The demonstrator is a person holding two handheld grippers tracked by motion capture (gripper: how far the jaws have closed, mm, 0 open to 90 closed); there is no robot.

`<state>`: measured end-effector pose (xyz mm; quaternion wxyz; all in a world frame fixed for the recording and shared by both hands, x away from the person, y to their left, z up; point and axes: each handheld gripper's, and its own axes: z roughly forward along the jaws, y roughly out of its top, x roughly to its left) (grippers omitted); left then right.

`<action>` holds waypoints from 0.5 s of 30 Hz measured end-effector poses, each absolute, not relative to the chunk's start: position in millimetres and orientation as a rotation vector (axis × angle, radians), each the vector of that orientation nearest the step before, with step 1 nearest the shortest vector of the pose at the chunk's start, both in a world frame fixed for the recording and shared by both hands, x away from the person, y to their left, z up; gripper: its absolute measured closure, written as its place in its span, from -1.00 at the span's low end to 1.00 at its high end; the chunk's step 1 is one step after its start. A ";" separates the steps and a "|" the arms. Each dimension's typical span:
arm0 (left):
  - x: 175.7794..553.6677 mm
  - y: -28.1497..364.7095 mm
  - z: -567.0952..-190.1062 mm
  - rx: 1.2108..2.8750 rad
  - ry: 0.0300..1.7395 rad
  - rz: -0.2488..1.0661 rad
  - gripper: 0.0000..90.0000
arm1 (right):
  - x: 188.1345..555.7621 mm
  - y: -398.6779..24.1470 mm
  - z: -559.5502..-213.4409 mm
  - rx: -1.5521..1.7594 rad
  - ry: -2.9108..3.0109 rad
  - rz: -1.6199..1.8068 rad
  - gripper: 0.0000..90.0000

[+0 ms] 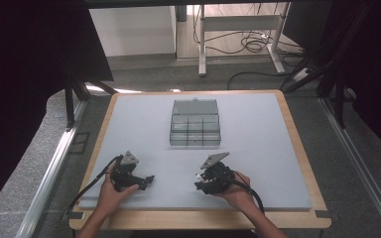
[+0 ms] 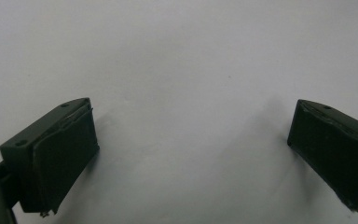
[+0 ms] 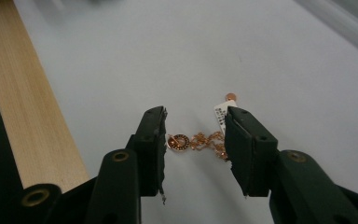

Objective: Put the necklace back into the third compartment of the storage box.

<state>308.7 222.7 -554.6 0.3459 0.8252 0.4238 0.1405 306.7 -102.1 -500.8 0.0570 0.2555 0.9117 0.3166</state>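
Right gripper [image 3: 193, 140] low over the grey mat [image 3: 284, 56], jaws apart straddling a rose-gold chain bracelet [image 3: 198, 141] with white tag [image 3: 221, 112], pads not yet pressing; left gripper [image 2: 191, 144] wide open, empty; clear compartment box [image 1: 195, 123] farther back, centre.

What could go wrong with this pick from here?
The rose-gold chain lies flat on the grey mat between the right gripper's fingers; thin and loose, it may slip out or be only partly caught. Its white tag sits beside one finger and might get pinched instead. The clear compartment box lies farther up the mat, so a weak hold could drop on the way.
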 end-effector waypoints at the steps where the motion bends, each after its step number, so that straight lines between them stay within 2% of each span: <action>1: 308.7 222.8 -554.6 2.142 1.100 0.364 -0.98 | 306.7 -101.1 -501.4 0.770 2.770 0.958 0.32; 15: 308.7 222.8 -554.5 2.142 1.100 0.364 -0.98 | 307.1 -91.6 -514.8 0.749 2.833 0.873 0.49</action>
